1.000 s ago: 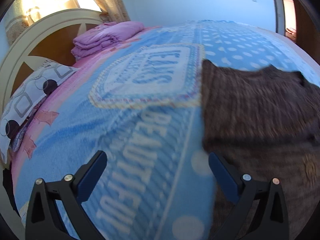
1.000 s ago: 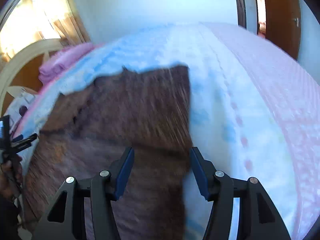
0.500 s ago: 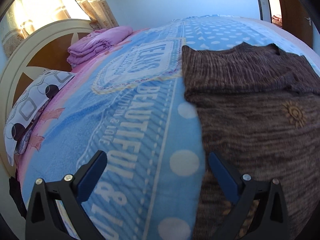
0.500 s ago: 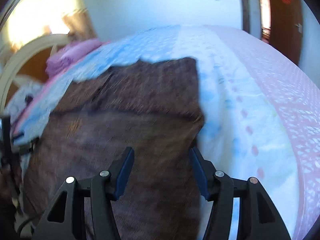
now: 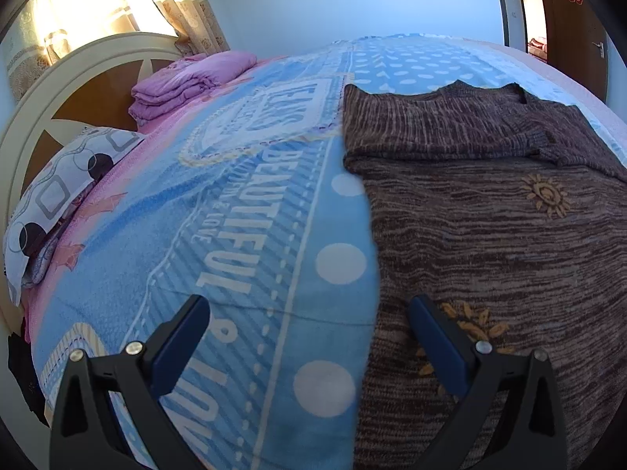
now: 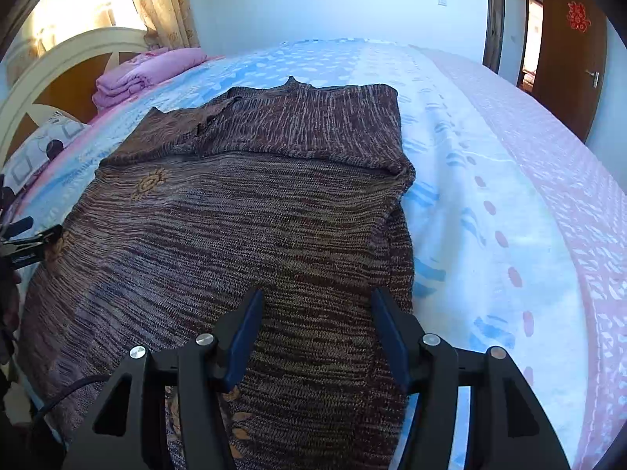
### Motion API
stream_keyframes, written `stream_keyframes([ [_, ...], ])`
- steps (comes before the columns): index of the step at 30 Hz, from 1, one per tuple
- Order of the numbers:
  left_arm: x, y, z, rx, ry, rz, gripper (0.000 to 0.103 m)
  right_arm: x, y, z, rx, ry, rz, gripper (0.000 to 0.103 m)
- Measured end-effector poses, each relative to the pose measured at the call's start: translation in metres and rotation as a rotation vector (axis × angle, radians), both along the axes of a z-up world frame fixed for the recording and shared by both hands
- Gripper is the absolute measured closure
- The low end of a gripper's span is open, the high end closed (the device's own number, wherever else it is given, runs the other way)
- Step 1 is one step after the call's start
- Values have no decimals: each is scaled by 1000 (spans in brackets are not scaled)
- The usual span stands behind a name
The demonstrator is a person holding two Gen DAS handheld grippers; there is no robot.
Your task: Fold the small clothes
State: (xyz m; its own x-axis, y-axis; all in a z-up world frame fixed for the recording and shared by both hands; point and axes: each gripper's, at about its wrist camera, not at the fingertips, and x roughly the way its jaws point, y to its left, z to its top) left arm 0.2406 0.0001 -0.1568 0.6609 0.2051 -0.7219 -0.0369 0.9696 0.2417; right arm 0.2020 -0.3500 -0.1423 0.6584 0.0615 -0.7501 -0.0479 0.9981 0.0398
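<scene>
Left hand-held gripper (image 5: 307, 323) jaws spread wide, holding nothing, hovering over the bed's near edge where the blanket meets the sweater's left side; its right finger sits above knit, left finger above blanket. Right hand-held gripper (image 6: 315, 323) jaws also apart, empty, low over the sweater's near right portion, both fingers above the knit.

Bed (image 6: 548, 203) fills both views, pink-white sheet on the right side. Blue blanket (image 5: 235, 235) with white dots and lettering "BEAUTIFUL" covers the left and far parts. Brown marled knit sweater (image 6: 254, 227) lies flat on the bed, near end running toward the near bed edge, neckline at the far end. Its top part looks folded: sleeves laid across the chest, forming a band (image 6: 305, 125) with a clear lower edge. Orange sun motif (image 5: 546, 195) on the body just below that fold; orange leaf-like motifs (image 5: 474, 323) near the left gripper's right finger.

Cream curved headboard (image 5: 78, 78) with brown panels at far left. Folded pink bedding stack (image 5: 184, 82) beside the headboard. Patterned pillow (image 5: 58, 196) with circles and squares at the left edge. Curtains (image 5: 188, 11) lit by window behind the headboard. Brown door (image 6: 568, 58) with red ornament at far right. Left gripper's tip also visible at the right view's left border (image 6: 27, 243), next to the sweater edge.
</scene>
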Motion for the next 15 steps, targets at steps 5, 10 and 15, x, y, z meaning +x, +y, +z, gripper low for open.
stream_keyframes([
  [5, -26, 0, 9, -23, 7, -53, 0, -18, -4, 11, 68, -10, -32, 45],
  [10, -56, 3, 9, -17, 25, -95, 0, -52, 5, 9, 7, 7, -8, 45],
  [15, -91, 4, 11, -55, 57, -144, 0, -89, 7, 6, 18, 28, 2, 45],
])
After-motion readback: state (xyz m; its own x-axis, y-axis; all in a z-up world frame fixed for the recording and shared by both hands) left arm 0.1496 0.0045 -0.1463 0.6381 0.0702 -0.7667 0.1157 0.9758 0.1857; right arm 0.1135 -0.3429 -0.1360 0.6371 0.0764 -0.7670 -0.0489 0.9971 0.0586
